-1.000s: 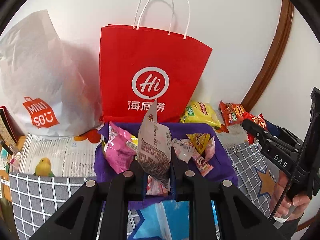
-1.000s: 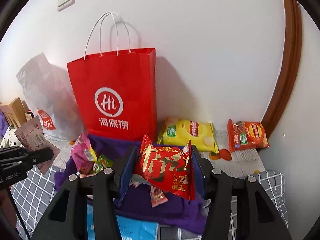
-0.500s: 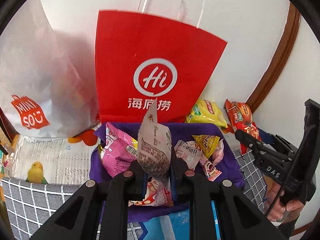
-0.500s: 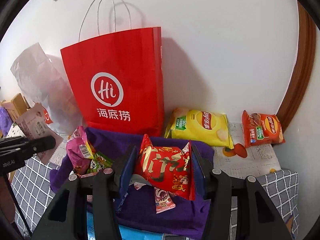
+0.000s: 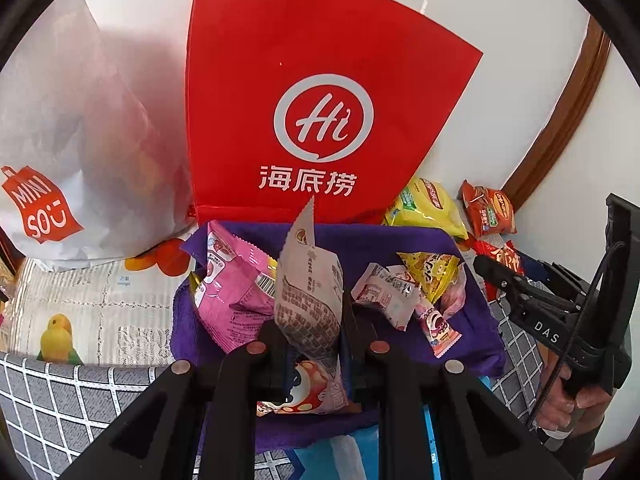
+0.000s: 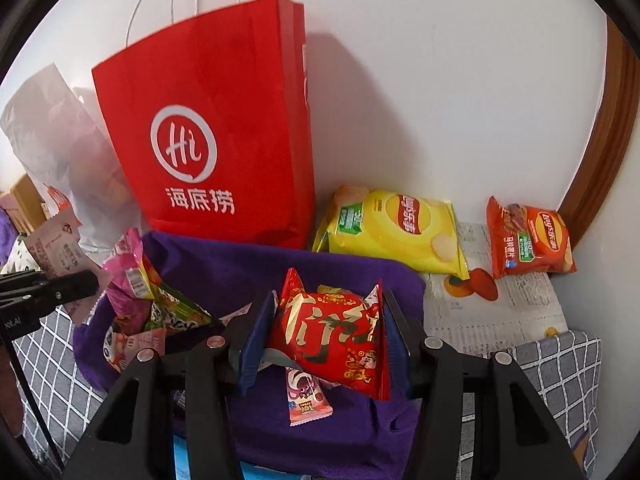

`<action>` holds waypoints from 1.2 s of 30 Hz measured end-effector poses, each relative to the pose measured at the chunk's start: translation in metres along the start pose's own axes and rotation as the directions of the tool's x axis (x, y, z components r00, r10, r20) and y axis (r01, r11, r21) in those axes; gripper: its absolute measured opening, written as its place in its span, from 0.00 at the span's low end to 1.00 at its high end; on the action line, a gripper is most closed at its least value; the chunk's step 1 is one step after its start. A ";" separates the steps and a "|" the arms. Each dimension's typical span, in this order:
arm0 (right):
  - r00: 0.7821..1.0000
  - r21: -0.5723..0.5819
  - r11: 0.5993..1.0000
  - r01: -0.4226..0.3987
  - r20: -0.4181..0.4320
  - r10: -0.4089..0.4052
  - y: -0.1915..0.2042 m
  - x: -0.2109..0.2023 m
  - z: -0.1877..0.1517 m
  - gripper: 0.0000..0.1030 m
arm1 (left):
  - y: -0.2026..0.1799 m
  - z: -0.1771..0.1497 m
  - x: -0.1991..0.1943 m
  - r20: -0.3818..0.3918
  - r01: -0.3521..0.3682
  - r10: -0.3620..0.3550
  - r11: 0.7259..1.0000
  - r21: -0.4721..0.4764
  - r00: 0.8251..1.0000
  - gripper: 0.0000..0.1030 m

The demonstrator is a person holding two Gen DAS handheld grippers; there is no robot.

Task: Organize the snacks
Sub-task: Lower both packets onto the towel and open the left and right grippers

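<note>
Two carrier bags stand at twelve o'clock: one red paper bag and one white plastic bag. Two crisp packets lie at two o'clock, one yellow, one orange. One purple cloth holds the loose small snack packets, too overlapped to count.

The tall red paper bag loses its top and white string handles at the upper edge of the left wrist view. The crinkly white plastic bag runs off the left edge. A pink mushroom-print packet sits half hidden behind the black fingers.
</note>
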State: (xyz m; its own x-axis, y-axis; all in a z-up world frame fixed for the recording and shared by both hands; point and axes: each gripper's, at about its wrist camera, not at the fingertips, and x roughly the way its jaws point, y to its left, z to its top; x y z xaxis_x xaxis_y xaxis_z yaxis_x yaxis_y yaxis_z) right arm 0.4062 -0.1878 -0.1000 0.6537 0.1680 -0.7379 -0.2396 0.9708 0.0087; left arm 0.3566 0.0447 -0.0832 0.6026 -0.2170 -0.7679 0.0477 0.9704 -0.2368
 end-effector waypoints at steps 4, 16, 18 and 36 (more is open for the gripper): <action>1.000 -0.017 1.000 -0.010 -0.015 0.010 0.005 0.005 -0.003 0.51 | 0.001 0.000 0.003 -0.006 0.000 0.000 1.000 -0.001 1.000 0.16; 0.997 -0.060 0.998 -0.009 -0.079 0.004 0.017 0.025 -0.011 0.51 | 0.000 -0.005 0.018 -0.044 0.008 -0.008 1.000 0.004 0.999 0.16; 0.996 -0.061 0.998 -0.005 -0.089 -0.001 0.016 0.027 -0.012 0.51 | -0.001 -0.006 0.020 -0.051 0.010 -0.010 1.000 0.007 0.999 0.16; 0.990 -0.097 0.995 0.022 -0.136 -0.035 0.021 0.039 -0.018 0.51 | -0.008 -0.011 0.041 -0.122 0.007 -0.004 1.000 0.023 0.993 0.16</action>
State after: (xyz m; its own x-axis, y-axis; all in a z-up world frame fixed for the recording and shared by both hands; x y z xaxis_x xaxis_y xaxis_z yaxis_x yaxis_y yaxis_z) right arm 0.4140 -0.1636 -0.1410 0.5580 0.1090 -0.8227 -0.2939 0.9530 -0.0731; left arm 0.3717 0.0269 -0.1194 0.5007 -0.2320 -0.8339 0.0702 0.9711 -0.2280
